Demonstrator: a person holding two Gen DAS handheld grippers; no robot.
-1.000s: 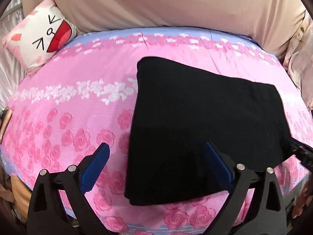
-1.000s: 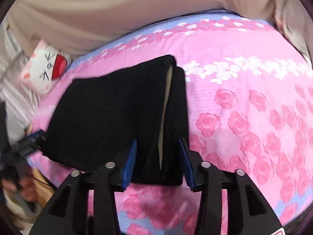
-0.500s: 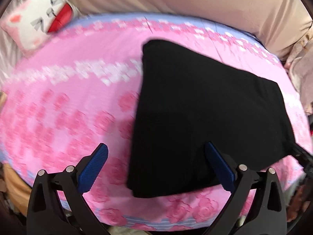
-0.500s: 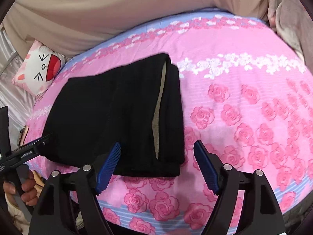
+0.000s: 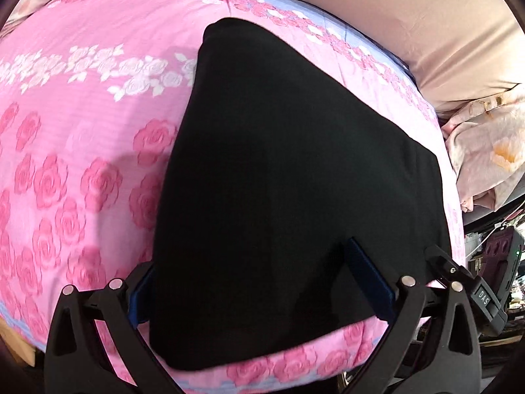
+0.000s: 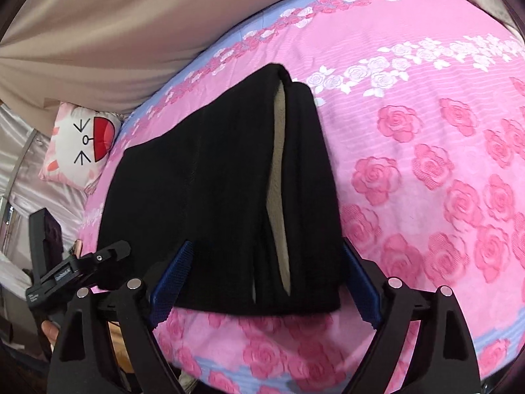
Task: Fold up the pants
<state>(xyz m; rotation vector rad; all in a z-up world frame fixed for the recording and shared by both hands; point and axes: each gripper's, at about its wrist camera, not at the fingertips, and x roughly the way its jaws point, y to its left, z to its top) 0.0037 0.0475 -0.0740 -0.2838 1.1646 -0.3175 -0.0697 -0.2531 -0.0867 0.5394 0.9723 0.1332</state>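
- The black pants lie folded on the bed with the pink rose bedsheet, close to the bed's near edge.
- Your left gripper is low at the near end of the pants. Its blue fingers are spread wide, one on each side of the cloth. The left finger is partly hidden by the black cloth, so it is hard to say if it touches.
- Your right gripper is at the other near corner of the pants. Its blue fingers are spread wide too, with the cloth edge between them, not pinched.
- From the right view, a tan inside lining shows as a long strip where the cloth layers part.
- A cat-face pillow sits at the far corner of the bed, well apart from the pants.
- A tan curtain hangs behind the bed.
- A pale flowered cloth is bunched up beside the bed in the left view.
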